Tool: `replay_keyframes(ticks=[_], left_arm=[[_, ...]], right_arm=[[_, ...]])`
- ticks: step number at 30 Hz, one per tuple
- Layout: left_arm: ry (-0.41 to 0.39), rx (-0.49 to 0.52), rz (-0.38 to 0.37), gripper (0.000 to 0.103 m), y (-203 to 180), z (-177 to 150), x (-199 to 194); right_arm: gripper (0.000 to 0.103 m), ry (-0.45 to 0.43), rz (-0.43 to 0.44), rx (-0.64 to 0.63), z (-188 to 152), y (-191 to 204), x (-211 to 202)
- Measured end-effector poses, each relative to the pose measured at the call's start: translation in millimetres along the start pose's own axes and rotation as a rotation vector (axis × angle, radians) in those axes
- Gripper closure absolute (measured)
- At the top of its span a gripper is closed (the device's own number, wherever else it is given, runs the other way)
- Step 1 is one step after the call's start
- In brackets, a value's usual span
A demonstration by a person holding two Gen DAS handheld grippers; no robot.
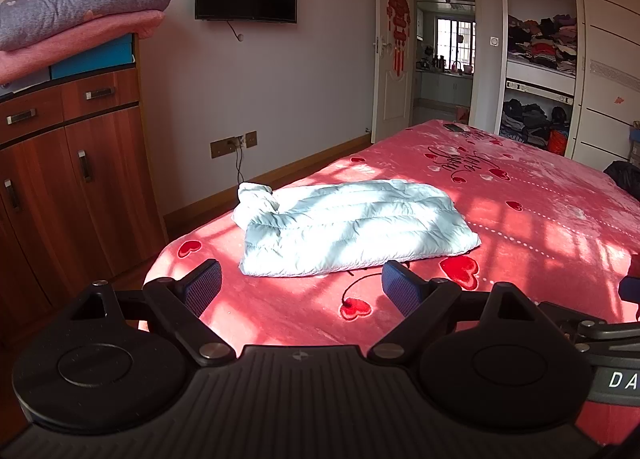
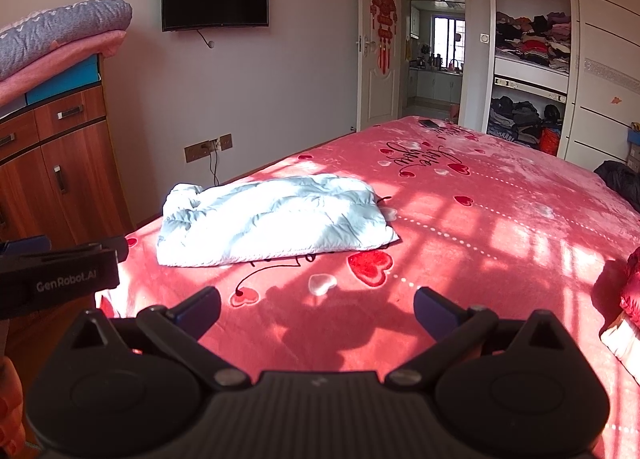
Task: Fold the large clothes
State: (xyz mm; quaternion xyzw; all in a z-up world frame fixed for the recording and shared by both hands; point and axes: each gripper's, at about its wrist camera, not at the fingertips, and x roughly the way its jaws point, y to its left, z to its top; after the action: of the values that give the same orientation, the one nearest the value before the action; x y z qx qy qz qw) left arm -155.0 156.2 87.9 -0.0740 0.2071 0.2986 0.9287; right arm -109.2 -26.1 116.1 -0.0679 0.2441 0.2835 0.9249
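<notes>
The pale blue puffer jacket (image 1: pixel 352 227) lies flat on the pink bed (image 1: pixel 540 219), ahead of both claws and touching neither. From the left claw (image 1: pixel 302 285) it sits straight ahead and close; from the right claw (image 2: pixel 318 309) it is ahead and off to the left, farther away, so the left is nearer. Both claws are spread wide and hold nothing. The jacket's long axis runs crosswise to the claws' reach; the bunched end, probably the hood or collar, points left.
</notes>
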Motion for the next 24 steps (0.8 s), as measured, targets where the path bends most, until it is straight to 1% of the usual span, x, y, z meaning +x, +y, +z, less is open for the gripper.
replay_keyframes(ticks=[9,16,19,24], left_arm=[[0.007,0.012,0.0,0.0,-3.0,-0.2,3.5],[0.034,0.003,-0.012,0.0,-2.4,-2.1,8.0],[0.04,-0.002,-0.035,0.0,-4.0,-4.1,8.4],[0.033,0.025,-0.06,0.0,-12.1,-6.1,7.8]], right_arm=[[0.001,0.007,0.001,0.006,-1.9,-2.8,4.6],[0.001,0.013,0.008,0.006,-4.3,-3.9,9.6],[0.001,0.02,0.012,0.012,-6.1,-4.9,12.8],[0.001,0.032,0.012,0.031,-10.0,-11.9,20.3]])
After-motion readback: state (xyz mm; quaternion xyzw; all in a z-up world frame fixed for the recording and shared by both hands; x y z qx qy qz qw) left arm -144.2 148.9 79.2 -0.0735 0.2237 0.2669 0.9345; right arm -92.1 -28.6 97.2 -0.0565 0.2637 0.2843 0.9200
